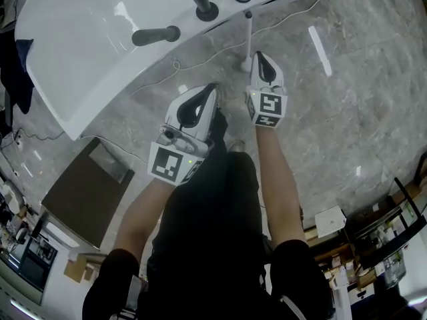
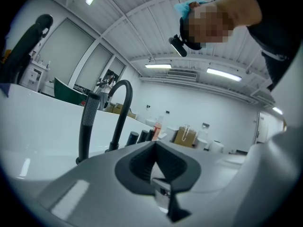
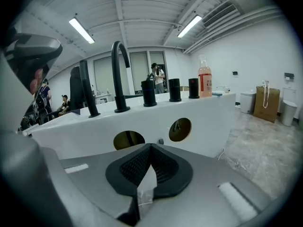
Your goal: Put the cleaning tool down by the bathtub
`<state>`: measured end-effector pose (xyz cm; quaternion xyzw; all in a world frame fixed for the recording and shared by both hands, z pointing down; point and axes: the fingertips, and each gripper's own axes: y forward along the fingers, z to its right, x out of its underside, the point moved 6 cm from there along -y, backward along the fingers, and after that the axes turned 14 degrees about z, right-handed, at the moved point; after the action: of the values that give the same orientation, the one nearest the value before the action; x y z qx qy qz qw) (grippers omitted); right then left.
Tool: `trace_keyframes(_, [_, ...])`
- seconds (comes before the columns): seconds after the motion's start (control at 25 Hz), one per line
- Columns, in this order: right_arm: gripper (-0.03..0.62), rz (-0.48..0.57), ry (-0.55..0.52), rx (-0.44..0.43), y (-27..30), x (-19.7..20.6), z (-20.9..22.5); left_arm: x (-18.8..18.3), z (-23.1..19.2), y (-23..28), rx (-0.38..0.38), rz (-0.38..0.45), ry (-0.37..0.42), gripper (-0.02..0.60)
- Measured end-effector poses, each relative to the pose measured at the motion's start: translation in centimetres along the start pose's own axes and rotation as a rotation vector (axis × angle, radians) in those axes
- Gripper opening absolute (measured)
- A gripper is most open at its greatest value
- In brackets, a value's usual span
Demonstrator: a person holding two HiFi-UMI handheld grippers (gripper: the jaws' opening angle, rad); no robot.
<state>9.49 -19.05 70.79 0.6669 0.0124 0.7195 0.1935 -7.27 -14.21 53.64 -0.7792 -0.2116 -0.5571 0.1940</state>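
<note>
The white bathtub (image 1: 87, 45) fills the upper left of the head view, on a marble floor. The cleaning tool (image 1: 248, 39), a thin white rod with a dark top and a pale base, stands on the floor beside the tub wall. My right gripper (image 1: 261, 56) is just right of its base, shut and empty, with the tool outside its jaws. The right gripper view faces the tub's side (image 3: 156, 115), which has two round holes, and the tool is not seen there. My left gripper (image 1: 212, 89) hovers lower left, shut with nothing held, looking at a black tap (image 2: 120, 112).
Black taps (image 1: 200, 2) and a hand shower (image 1: 157, 35) sit on the tub rim. A thin cable (image 1: 200, 62) trails along the floor by the tub. A dark board (image 1: 90, 189) lies at the left. A white box (image 1: 329, 220) and shelving (image 1: 393, 239) stand at the lower right.
</note>
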Motion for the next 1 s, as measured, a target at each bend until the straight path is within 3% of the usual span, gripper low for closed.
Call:
trace_keyframes(0.44, [-0.002, 0.013, 0.054, 0.019, -9.3, -7.7, -2.2, -8.2, 5.7, -3.6, -0.047, 0.056, 0.031, 0.006])
trace_keyframes(1.0, [-0.002, 0.099, 0.054, -0.009, -21.9, -17.0, -3.2, -15.0, 15.9, -10.5, -0.09, 0.132, 0.057, 0.006])
